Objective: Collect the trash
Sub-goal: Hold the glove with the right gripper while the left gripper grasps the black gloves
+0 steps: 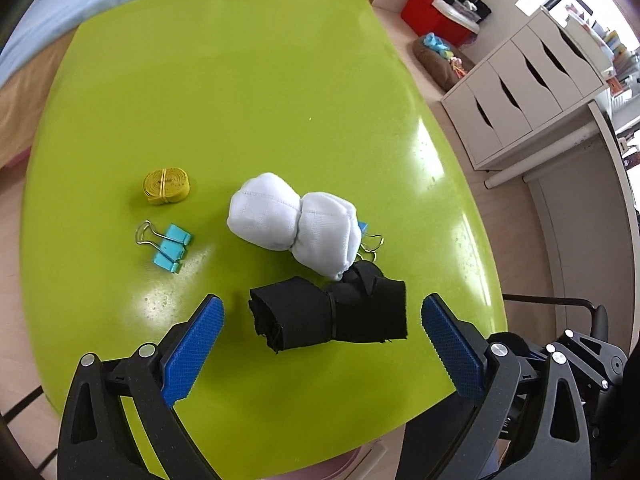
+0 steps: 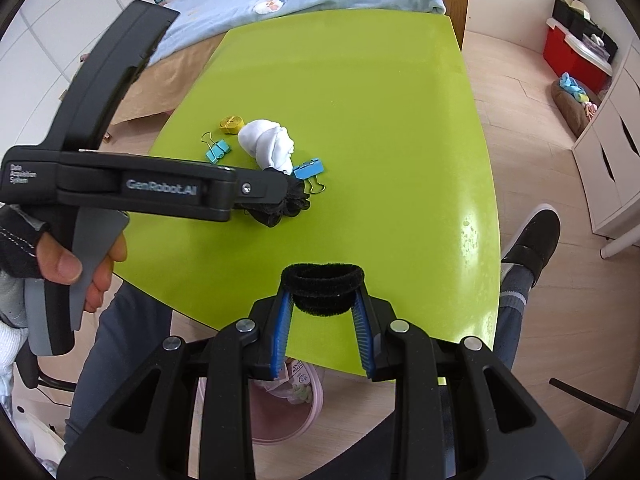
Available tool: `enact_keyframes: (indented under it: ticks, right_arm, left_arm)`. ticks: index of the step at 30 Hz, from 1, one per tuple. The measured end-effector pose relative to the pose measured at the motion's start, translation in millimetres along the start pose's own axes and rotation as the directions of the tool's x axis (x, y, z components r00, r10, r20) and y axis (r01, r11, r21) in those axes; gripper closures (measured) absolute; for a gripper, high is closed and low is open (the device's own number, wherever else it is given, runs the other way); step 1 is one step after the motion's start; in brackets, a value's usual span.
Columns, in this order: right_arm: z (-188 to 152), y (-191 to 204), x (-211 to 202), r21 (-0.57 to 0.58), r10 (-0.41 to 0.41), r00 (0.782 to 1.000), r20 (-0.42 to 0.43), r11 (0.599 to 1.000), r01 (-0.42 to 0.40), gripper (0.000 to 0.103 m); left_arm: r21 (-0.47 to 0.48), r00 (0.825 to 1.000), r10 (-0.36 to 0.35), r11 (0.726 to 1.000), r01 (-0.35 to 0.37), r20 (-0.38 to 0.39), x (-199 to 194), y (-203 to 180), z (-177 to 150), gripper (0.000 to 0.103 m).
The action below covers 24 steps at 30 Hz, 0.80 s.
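Observation:
On the green table (image 1: 240,80) lies a rolled black cloth (image 1: 320,320), with a white rolled sock bundle (image 1: 296,224) just behind it. My left gripper (image 1: 322,300) is open, its blue pads on either side of the black cloth and not touching it. In the right wrist view the left gripper's black housing (image 2: 160,188) covers part of that black cloth (image 2: 280,208). My right gripper (image 2: 323,292) is shut on a black fuzzy band (image 2: 323,274) above the table's near edge.
A yellow coiled tape (image 1: 167,186) and blue binder clips (image 1: 172,246) lie left of the sock bundle; another blue clip (image 2: 309,170) lies to its right. A pink bin (image 2: 280,412) stands under the near edge. White drawers (image 1: 520,92) stand at right, beside the person's shoe (image 2: 532,236).

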State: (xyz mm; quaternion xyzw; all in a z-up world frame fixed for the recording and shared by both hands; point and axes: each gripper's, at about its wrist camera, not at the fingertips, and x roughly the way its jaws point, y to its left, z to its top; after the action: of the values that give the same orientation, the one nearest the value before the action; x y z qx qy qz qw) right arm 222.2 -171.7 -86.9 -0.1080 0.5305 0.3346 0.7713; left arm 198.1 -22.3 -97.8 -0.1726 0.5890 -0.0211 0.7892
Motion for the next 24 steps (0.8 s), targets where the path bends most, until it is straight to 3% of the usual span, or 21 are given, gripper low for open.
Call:
enact_keyframes:
  ticks: [3, 4, 5, 10, 11, 12, 14, 18, 24]
  right_arm:
    - [0.6, 0.1, 0.9, 0.000, 0.003, 1.000, -0.002, 1.000, -0.003, 0.075]
    - [0.5, 0.6, 1.2, -0.001, 0.003, 1.000, -0.002, 1.000, -0.003, 0.075]
    - [0.8, 1.0, 1.6, -0.001, 0.004, 1.000, -0.002, 1.000, -0.004, 0.075]
    - [1.8, 4.1, 2.7, -0.003, 0.004, 1.000, -0.001, 1.000, -0.004, 0.075]
    - [1.9, 4.9, 2.7, -0.003, 0.003, 1.000, 0.000, 1.000, -0.003, 0.075]
    - [2.2, 5.8, 2.9, -0.004, 0.003, 1.000, 0.000, 1.000, -0.003, 0.075]
    - [2.9, 7.6, 3.0, -0.005, 0.001, 1.000, 0.001, 1.000, -0.001, 0.075]
    - [3.9, 9.2, 2.4, -0.007, -0.005, 1.000, 0.004, 1.000, 0.005, 0.075]
    - [4.3, 10.3, -3.2, -0.010, -0.010, 1.000, 0.015, 1.000, 0.010, 0.075]
  left_arm:
    - [-0.001, 1.000, -0.002, 1.000, 0.002, 0.003, 2.3, 0.4, -1.6, 0.010]
    - [0.006, 1.000, -0.003, 1.000, 0.003, 0.005, 1.6, -0.9, -3.2, 0.015]
    - [0.012, 1.000, 0.001, 1.000, -0.001, 0.002, 1.5, -2.9, -2.2, 0.027]
    - [0.037, 1.000, 0.016, 0.999, -0.017, 0.025, -3.9, -6.2, -4.0, 0.046]
    - [0.037, 0.999, 0.022, 0.999, -0.023, 0.033, -6.4, -7.2, -4.0, 0.056]
    - [0.042, 0.999, 0.035, 0.998, -0.037, 0.040, -8.8, -7.0, -4.1, 0.076]
    - [0.054, 0.999, 0.034, 0.998, -0.036, 0.041, -11.8, -5.3, -3.9, 0.086]
    - [0.061, 0.996, 0.048, 0.997, -0.052, 0.070, -16.2, -4.3, -3.9, 0.092]
    - [0.088, 0.993, 0.046, 0.995, -0.056, 0.107, -31.1, -3.7, -9.6, 0.092]
